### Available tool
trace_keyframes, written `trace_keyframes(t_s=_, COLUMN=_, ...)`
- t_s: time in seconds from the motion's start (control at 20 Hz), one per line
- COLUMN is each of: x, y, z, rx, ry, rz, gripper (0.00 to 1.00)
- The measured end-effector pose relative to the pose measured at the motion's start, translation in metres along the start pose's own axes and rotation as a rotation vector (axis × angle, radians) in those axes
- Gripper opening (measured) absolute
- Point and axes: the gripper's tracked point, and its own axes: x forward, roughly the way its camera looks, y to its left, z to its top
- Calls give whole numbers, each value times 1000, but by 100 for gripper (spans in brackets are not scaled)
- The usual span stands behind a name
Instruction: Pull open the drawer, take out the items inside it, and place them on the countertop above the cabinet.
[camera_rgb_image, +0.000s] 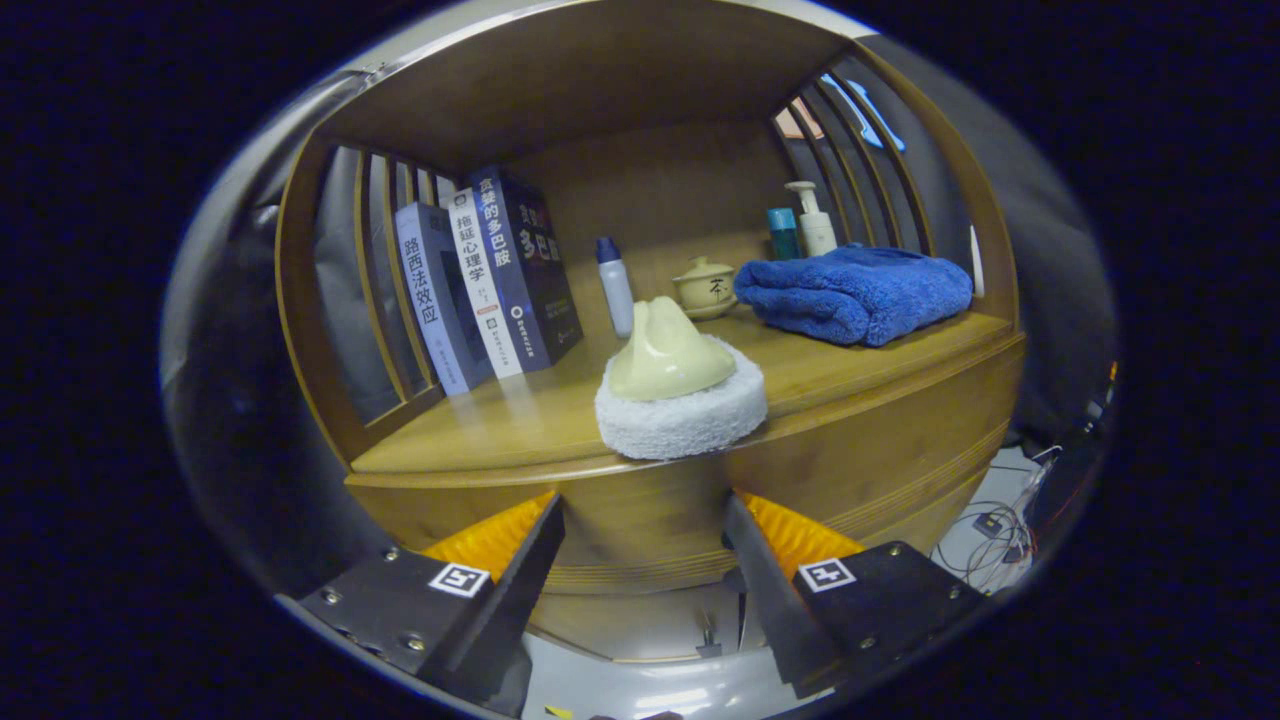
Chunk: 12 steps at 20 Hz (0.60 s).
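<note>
Gripper open, fingers spread wide, nothing between them; both fingers level with the cabinet front, below the countertop edge.

Surface: wooden countertop of a cabinet, set in a shelf alcove with wooden back, roof and slatted sides. Grey floor below right, with loose cables.

Items on the countertop, largest first:
- Folded blue towel, right side, reaching toward the right front corner.
- Row of books, standing upright but leaning, at the left side against the slats.
- Scrubber with round white pad and cream handle on top, at the front edge near the middle, pad slightly overhanging the edge, just beyond and above the fingers.
- White pump bottle and teal bottle, back right corner, behind the towel.
- White bottle with blue cap, upright, behind the scrubber.
- Small cream lidded cup, near the back, between that bottle and the towel.

Drawer: cannot tell its state from the cabinet front.
</note>
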Motion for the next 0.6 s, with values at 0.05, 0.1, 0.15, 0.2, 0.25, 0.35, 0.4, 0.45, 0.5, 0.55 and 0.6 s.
trace_keyframes(t_s=0.05, x=1, y=0, z=-1, rx=4, ry=1, rz=2, gripper=97)
trace_keyframes(t_s=0.1, x=0, y=1, z=1, rx=8, ry=-7, rz=6, gripper=96)
trace_keyframes(t_s=0.15, x=0, y=1, z=0, rx=2, ry=-7, rz=10, gripper=97)
trace_keyframes(t_s=0.2, x=-2, y=0, z=-2, rx=-15, ry=-3, rz=8, gripper=96)
trace_keyframes(t_s=0.25, x=-4, y=-3, z=-3, rx=-42, ry=7, rz=7, gripper=99)
trace_keyframes(t_s=0.35, x=-16, y=-6, z=2, rx=-100, ry=6, rz=12, gripper=100)
trace_keyframes(t_s=0.4, x=-22, y=-7, z=6, rx=-121, ry=-3, rz=25, gripper=100)
trace_keyframes(t_s=0.45, x=-29, y=-8, z=12, rx=-134, ry=-13, rz=45, gripper=99)
trace_keyframes(t_s=0.5, x=-36, y=-8, z=18, rx=-145, ry=-24, rz=70, gripper=98)
trace_keyframes(t_s=0.55, x=-43, y=-11, z=23, rx=-160, ry=-31, rz=92, gripper=98)
trace_keyframes(t_s=0.6, x=-50, y=-16, z=30, rx=-178, ry=-42, rz=108, gripper=94)
